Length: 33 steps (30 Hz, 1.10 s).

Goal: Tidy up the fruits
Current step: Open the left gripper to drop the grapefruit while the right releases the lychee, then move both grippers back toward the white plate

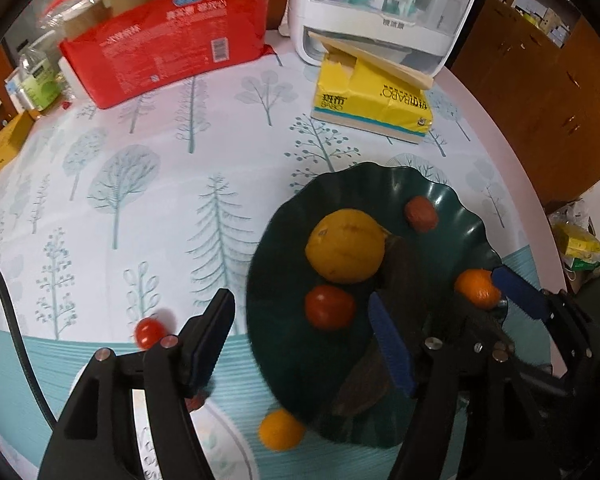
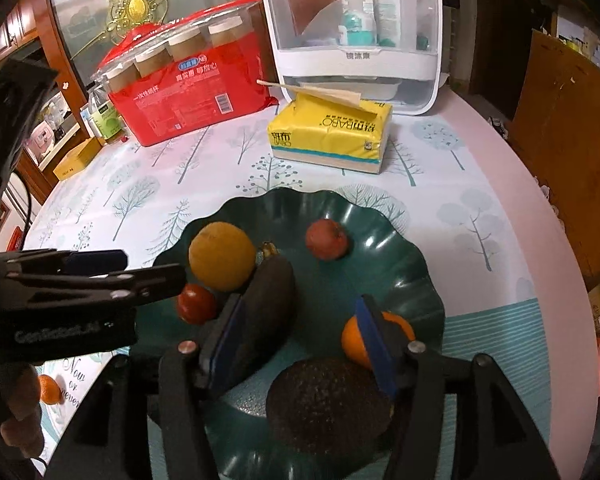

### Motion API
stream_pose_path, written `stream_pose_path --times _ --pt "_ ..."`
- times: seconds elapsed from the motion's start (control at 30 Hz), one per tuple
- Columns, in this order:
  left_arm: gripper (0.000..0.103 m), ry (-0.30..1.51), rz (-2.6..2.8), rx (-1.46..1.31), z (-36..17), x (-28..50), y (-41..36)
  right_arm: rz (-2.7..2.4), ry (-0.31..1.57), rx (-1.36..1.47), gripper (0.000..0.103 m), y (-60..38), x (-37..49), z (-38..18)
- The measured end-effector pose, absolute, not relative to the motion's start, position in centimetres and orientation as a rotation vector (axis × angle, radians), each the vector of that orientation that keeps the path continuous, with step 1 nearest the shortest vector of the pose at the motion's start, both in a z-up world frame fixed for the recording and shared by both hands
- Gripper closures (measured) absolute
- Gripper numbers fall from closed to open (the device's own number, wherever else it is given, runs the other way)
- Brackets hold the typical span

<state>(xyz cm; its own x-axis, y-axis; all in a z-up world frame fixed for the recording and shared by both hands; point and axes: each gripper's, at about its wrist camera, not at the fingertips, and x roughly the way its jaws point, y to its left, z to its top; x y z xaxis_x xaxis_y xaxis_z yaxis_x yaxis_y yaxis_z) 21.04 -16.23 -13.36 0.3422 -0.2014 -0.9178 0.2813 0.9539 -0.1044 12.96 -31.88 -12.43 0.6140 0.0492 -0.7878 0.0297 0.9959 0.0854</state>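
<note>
- Hovering over the green plate [image 2: 428, 276], right tongs [image 2: 304, 344] spread and pinching nothing, avocado [image 2: 328, 400] lying just below, seemingly set down among the gathered fruit.
- Standing spread and empty too, left tongs [image 1: 300, 344], at the plate's near-left edge beside the small red tomato [image 1: 329, 306].
- Waiting on the counter [image 1: 140, 216] outside the plate: cherry tomato [image 1: 150, 332] and small orange [image 1: 281, 429], likely next.
- Resting farther in: lemon [image 1: 345, 245], tangerine [image 1: 476, 286], reddish fruit [image 1: 420, 213].
- Sitting beyond, clear of the work: yellow tissue pack [image 1: 374, 106].

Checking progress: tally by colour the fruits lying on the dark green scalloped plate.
Red round fruits: 2
Large yellow round fruit: 1
Small orange citrus fruit: 1
Dark brown-black fruits: 2
Total: 6
</note>
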Motion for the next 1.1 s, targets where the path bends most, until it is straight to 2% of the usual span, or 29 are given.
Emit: stream_pose_path --times 0.37,0.8,1.1 --pt "0.022 1.079 -0.277 0.071 -8.1 16.8 -12.7 -0.022 0.877 0.097 0.045 -31.3 10.4 -9.1" --pt "0.019 0.987 -0.187 0.036 -1.9 11.3 -4.5 0.002 0.774 0.066 0.045 -27.0 6.2 -2.4" --pt "0.019 0.928 -0.148 0.048 1.4 8.6 3.1 0.062 0.730 0.015 0.045 -19.8 3.8 0.6"
